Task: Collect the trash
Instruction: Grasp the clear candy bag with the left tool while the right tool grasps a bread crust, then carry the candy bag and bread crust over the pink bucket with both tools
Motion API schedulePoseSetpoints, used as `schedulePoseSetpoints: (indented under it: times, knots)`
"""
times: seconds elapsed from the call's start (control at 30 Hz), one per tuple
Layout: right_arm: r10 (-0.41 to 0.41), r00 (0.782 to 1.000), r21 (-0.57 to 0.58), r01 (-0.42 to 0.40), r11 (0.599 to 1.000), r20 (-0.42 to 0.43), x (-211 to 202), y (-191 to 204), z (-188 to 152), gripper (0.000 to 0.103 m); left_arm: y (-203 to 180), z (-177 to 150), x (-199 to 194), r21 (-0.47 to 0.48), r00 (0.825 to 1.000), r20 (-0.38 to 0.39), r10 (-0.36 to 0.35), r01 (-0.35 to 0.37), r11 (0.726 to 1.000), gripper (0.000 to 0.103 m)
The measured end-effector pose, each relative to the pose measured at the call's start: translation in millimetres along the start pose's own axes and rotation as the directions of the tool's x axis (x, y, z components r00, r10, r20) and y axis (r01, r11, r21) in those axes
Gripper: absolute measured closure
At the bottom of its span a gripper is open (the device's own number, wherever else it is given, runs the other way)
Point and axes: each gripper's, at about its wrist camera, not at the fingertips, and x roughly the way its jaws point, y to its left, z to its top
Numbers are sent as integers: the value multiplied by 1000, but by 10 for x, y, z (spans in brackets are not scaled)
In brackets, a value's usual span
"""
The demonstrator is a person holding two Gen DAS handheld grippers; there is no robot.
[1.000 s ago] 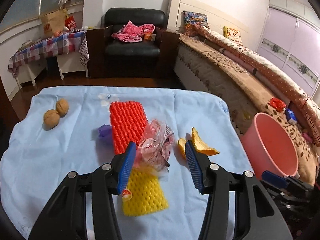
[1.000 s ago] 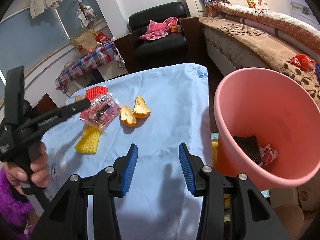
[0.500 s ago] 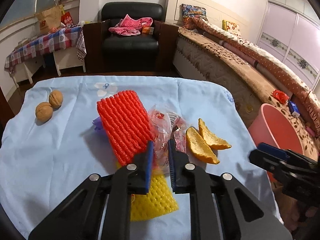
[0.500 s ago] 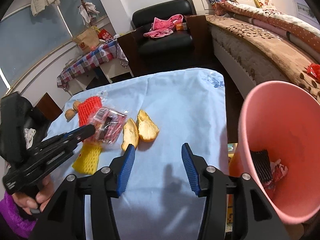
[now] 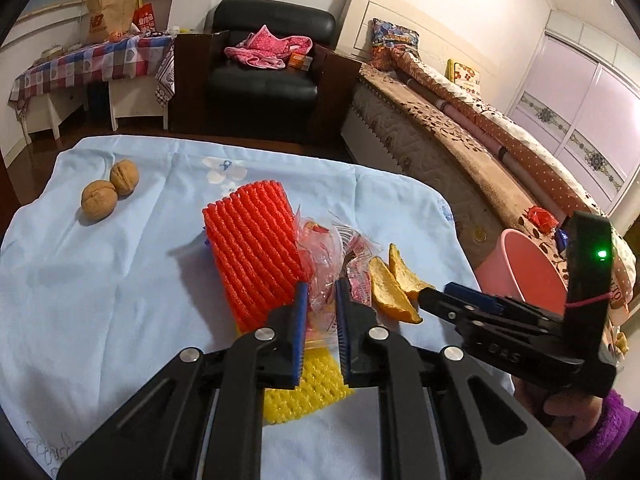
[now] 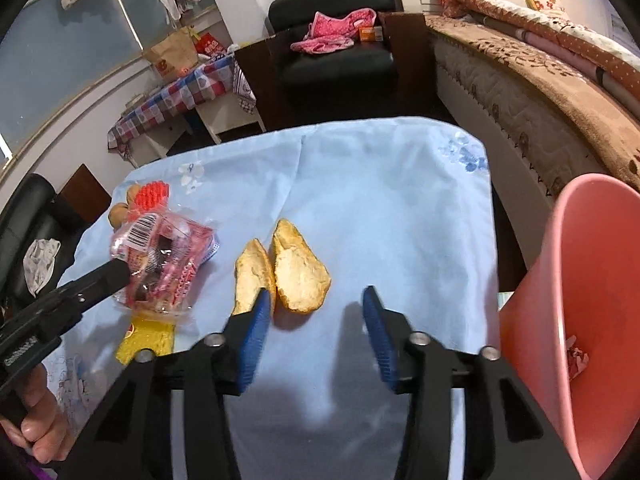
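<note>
Taking the orange peels [image 6: 298,276] as my landmark and going left to right: farthest left of them lie two walnuts [image 5: 110,190] on the pale blue cloth [image 5: 120,280]. Nearer the peels sits the red foam net [image 5: 252,256], with a yellow foam net [image 5: 304,392] just in front of it. Just left of the peels, my left gripper [image 5: 322,316] is pinched narrow on the crinkly clear snack wrapper [image 6: 164,264], the wrapper caught between my blue pads. Over the peels, my right gripper [image 6: 314,320] has its jaws closing; the left pad touches the near end of the left peel, the other peel lies ahead between them, nothing gripped. Right of the peels stands the pink bin [image 6: 592,320] beside the table, with crumpled trash inside.
</note>
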Motion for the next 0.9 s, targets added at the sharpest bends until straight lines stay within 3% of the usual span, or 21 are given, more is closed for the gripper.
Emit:
schedulePoseSetpoints:
  times: [0.1,0.2,0.9]
  knots:
    - [7,1000,-7,-7,1000,-24,74,18,-9,84,-3,-2,-10,-3,1000,-1,-2,2,1000,90]
    - [15,1000,-5,-15,1000,-12,50,20,-21,88,0,-4,-14,-3,1000,-4,-5,5,1000,90]
    - [53,994,58,-59,997,101,-770,-88,-288,92,-222,-121,-281,-1,999,-16,-51,51,999,90]
